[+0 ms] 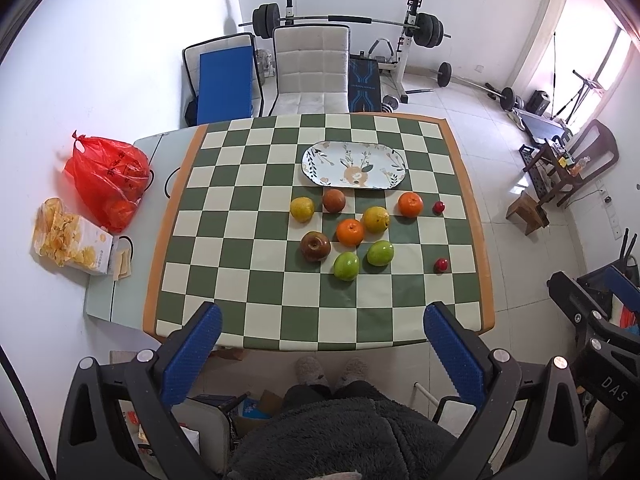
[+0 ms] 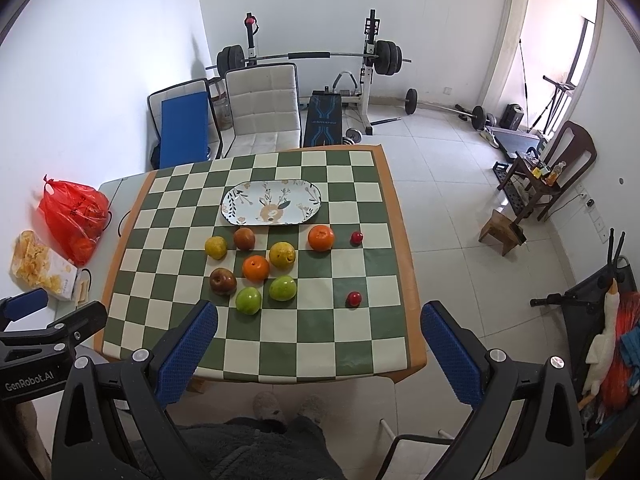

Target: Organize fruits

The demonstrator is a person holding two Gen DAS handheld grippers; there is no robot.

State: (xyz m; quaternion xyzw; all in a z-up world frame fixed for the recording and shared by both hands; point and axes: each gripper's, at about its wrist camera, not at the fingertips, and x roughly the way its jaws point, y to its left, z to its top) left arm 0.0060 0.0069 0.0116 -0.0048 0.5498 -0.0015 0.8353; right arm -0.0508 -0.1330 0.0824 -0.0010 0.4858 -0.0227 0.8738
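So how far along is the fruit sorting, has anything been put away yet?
Nothing looks done: the plate is bare, and the fruits, like the orange and green apple, lie loose on the table. The left gripper and right gripper are open, holding nothing.

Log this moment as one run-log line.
left gripper open, empty | right gripper open, empty | fruits on tablecloth | plate empty

Red plastic bag: contents partly obscured; orange shapes inside, kind undeterminable.
Snack box: printed text too small to read.
Left gripper: body cut off by bottom edge.
Right gripper: likewise cut off.
Person's dark fleece garment: cropped at bottom edge.
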